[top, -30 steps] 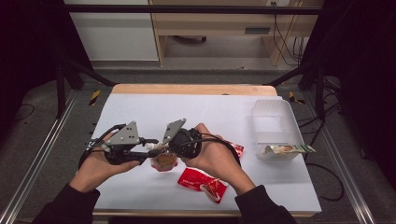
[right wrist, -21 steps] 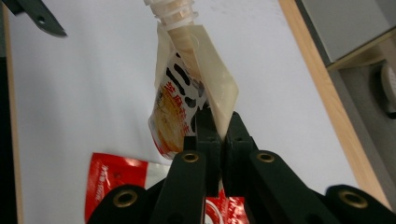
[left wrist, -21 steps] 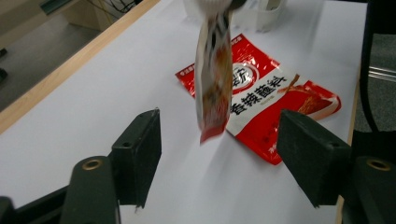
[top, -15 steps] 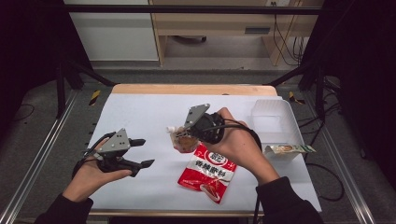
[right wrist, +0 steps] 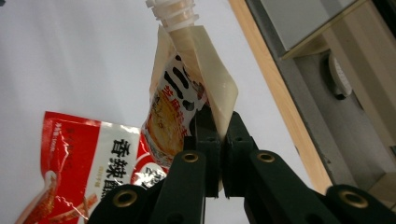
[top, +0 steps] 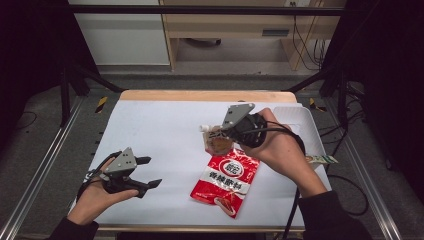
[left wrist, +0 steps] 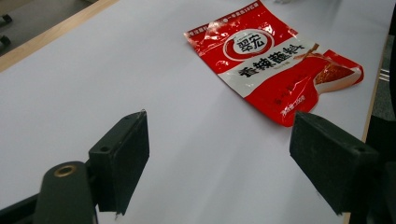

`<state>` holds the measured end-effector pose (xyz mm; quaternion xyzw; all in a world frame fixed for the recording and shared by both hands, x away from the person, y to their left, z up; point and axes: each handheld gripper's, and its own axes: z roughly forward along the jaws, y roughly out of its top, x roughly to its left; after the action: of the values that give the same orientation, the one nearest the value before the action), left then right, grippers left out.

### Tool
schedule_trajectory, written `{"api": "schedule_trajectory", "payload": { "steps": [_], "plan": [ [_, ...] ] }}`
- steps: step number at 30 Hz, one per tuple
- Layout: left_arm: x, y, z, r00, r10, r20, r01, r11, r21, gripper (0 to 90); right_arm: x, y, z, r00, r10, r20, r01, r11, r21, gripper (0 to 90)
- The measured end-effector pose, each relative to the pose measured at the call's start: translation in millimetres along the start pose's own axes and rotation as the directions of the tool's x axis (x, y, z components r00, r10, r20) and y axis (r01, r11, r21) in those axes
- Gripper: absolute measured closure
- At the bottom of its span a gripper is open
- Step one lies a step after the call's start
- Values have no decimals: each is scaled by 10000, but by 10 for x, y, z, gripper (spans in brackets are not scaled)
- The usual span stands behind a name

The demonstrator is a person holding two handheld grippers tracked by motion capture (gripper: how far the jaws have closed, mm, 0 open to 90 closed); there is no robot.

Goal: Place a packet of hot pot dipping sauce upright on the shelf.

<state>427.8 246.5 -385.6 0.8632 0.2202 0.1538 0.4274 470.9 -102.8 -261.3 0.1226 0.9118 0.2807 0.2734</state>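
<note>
1. While the person's right hand [top: 280,147] is hovering over the middle of the table, the right gripper [top: 216,136] is pinching a pale spouted pouch [top: 216,140]. In the right gripper view the two black jaws are pressing together on the pouch's [right wrist: 184,109] side seam, with its white screw spout [right wrist: 172,10] pointing away from the camera.
2. Spouted pouch: it is hanging in the grip, clear of the table, printed in black and orange on a cream ground. It is sitting just above the upper edge of the red sachet.
3. Red sachet [top: 226,182]: it is lying flat on the white table cover [top: 160,130], label up, slightly toward the near right of centre. In the left gripper view the sachet [left wrist: 275,63] is resting beyond the jaws, well apart from them, with a white band of red characters crossing it.
4. Left gripper [top: 148,172]: it is sitting low at the near left of the table in the person's left hand [top: 95,197]. Its jaws are standing spread and have just been opening. Nothing is lying between them; bare white cover is showing in the gap.
5. Clear container [top: 300,117]: it is standing at the far right of the table, partly behind the right hand.
6. Green-and-white packet [top: 322,159]: it is lying at the right edge, beside the right forearm; its print is too small to read.
</note>
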Motion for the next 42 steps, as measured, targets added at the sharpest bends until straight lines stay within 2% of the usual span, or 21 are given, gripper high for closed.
{"api": "schedule_trajectory", "payload": {
  "steps": [1, 6, 7, 10, 11, 14, 15, 24, 25, 28, 30, 39, 42],
  "plan": [
    [-12, -52, 11, 10000, 8, -81, -8, 10000, 75, 189, -48, -33, -63, 9998, 123, 181, -123, 9999, -22, 881],
    [-26, -199, 38, 9998, -72, -171, 75, 9998, 196, 142, -159, -111, -193, 9989, 270, 379, -267, 9996, -103, 881],
    [-20, -274, 47, 9995, -190, -250, 195, 9996, 200, 139, -213, -158, -248, 9983, 370, 461, -364, 9993, -122, 881],
    [-11, -348, 57, 9987, -300, -417, 308, 9993, 194, 131, -259, -203, -292, 9974, 432, 575, -424, 9990, -151, 881],
    [4, -419, 61, 9975, -468, -528, 474, 9988, 101, 128, -315, -270, -343, 9958, 528, 743, -515, 9985, -191, 880],
    [17, -487, 62, 9959, -687, -582, 686, 9976, -37, 126, -356, -323, -380, 9946, 603, 849, -592, 9981, -152, 880],
    [29, -545, 56, 9946, -772, -691, 771, 9970, -30, 124, -408, -393, -420, 9927, 708, 979, -698, 9975, -129, 880],
    [50, -720, 22, 9890, -951, -1129, 940, 9955, -153, 119, -582, -631, -510, 9851, 1065, 1354, -1075, 9942, -1, 881],
    [46, -757, 1, 9876, -942, -1258, 929, 9955, -160, 118, -614, -698, -529, 9816, 1203, 1482, -1206, 9927, -72, 880],
    [46, -777, -27, 9861, -916, -1389, 906, 9958, -136, 113, -643, -786, -544, 9778, 1355, 1597, -1350, 9907, -142, 881],
    [59, -793, -67, 9821, -1051, -1562, 1018, 9944, -288, 113, -664, -845, -554, 9745, 1491, 1679, -1486, 9888, -158, 881],
    [71, -841, -115, 9760, -1154, -1847, 1125, 9933, -258, 113, -750, -1099, -614, 9649, 1787, 1927, -1798, 9836, -117, 881],
    [70, -843, -104, 9762, -1132, -1849, 1118, 9936, -181, 113, -764, -1148, -624, 9623, 1864, 1981, -1878, 9821, -122, 881]
  ]
}}
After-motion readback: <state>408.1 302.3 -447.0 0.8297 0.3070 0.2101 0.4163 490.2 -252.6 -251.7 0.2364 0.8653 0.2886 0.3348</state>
